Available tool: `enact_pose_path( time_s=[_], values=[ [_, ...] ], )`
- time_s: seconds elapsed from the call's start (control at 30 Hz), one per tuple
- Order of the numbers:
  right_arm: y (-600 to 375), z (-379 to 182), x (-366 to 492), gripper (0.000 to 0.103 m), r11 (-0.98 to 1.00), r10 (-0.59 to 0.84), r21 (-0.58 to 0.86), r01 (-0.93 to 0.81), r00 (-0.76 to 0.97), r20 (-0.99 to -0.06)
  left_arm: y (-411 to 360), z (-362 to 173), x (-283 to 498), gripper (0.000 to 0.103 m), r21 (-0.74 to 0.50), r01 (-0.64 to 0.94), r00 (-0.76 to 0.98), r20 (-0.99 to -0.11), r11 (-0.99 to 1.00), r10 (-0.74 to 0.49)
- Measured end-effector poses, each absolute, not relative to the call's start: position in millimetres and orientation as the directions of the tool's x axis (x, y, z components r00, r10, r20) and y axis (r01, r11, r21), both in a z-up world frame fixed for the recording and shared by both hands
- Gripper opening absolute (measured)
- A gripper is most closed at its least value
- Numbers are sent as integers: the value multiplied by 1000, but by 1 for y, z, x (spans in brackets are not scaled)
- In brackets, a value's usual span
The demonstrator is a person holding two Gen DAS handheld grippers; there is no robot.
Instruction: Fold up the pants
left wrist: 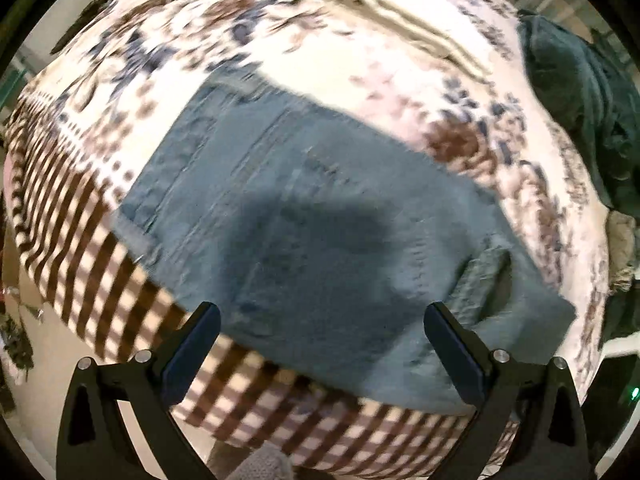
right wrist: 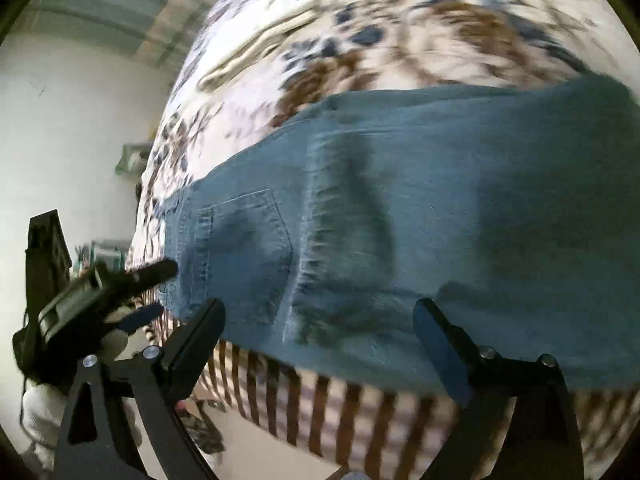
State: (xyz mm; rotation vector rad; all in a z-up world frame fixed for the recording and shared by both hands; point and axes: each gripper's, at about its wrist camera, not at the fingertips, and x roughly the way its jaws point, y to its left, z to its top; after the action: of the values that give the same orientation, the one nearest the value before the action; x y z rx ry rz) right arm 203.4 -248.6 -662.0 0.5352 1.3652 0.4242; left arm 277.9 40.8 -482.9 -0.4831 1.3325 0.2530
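Blue denim pants [left wrist: 320,216] lie flat on a bed with a patterned cover [left wrist: 320,64], near its front edge. In the left wrist view my left gripper [left wrist: 320,332] is open and empty, its fingers [left wrist: 192,344] spread just above the pants' near edge. In the right wrist view the pants [right wrist: 420,216] stretch across the bed, back pocket [right wrist: 244,252] at the left. My right gripper [right wrist: 320,320] is open and empty over the near edge. My left gripper [right wrist: 120,292] shows at the far left by the waistband.
The bed cover has a flower print on top and a brown checked border [left wrist: 100,264] along the front edge. A dark green cloth pile [left wrist: 580,92] lies at the right side. A cream folded cloth [left wrist: 400,24] lies further back. A white wall [right wrist: 72,120] stands at the left.
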Motion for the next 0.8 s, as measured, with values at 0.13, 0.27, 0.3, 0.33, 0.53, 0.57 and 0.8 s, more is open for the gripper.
enact_pose_path(
  time_s=[0.13, 0.27, 0.3, 0.33, 0.53, 0.57, 0.8],
  values=[
    [-306, -654, 194, 97, 869, 442, 472, 151, 195, -876, 5, -476, 297, 103, -225, -357, 252, -958, 907, -138],
    [-354, -660, 194, 97, 919, 263, 302, 253, 179, -948, -43, -487, 317, 103, -260, -275, 222, -954, 926, -202],
    [-367, -665, 196, 97, 927, 212, 249, 279, 155, -965, -53, -490, 320, 103, -261, -259, 216, -954, 930, -207],
    [-375, -671, 197, 97, 930, 179, 212, 299, 133, -975, -67, -497, 326, 103, -243, -236, 203, -959, 941, -197],
    [-405, -725, 186, 97, 943, 159, 122, 309, -96, -983, -100, -545, 335, 103, -87, -158, 73, -994, 984, -76],
    [-408, -725, 185, 97, 943, 169, 132, 305, -97, -981, -97, -549, 332, 103, -78, -164, 57, -996, 983, -70],
    [-429, -708, 182, 97, 941, 163, 134, 312, -68, -984, -87, -556, 305, 67, -59, -140, 76, -996, 988, -49]
  ],
)
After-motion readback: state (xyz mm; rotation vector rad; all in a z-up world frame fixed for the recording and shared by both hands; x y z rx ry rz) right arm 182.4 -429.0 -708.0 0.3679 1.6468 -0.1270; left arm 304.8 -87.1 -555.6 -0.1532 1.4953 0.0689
